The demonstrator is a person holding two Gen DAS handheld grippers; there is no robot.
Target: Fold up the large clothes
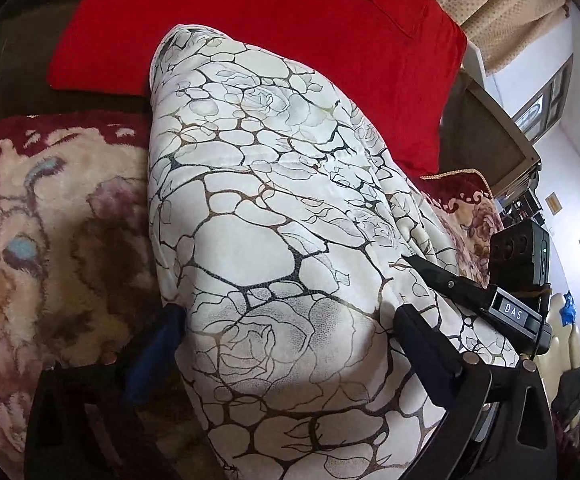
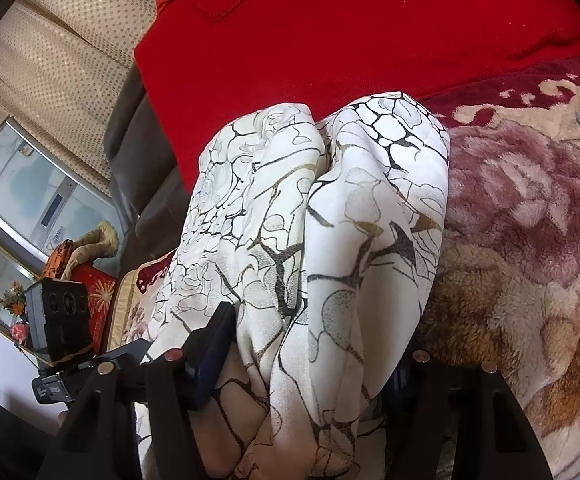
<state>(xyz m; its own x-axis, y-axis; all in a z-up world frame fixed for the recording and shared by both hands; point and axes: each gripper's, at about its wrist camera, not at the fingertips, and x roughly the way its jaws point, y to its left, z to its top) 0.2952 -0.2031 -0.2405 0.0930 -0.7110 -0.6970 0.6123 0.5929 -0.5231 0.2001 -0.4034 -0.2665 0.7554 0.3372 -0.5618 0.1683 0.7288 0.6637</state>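
A large white garment, printed with black and gold crackle lines and roses, lies bunched on a plush floral blanket. In the left wrist view it bulges up between the fingers of my left gripper, which is shut on the bundle; the blue left pad and the black right finger press its sides. In the right wrist view the garment hangs in thick folds through my right gripper, shut on it. The right gripper's left finger shows; the other is mostly hidden by cloth.
A big red cushion lies just behind the garment on the dark sofa. The right gripper's body sits close at the garment's right side. Beige dotted curtains and a glass cabinet stand beyond the sofa arm.
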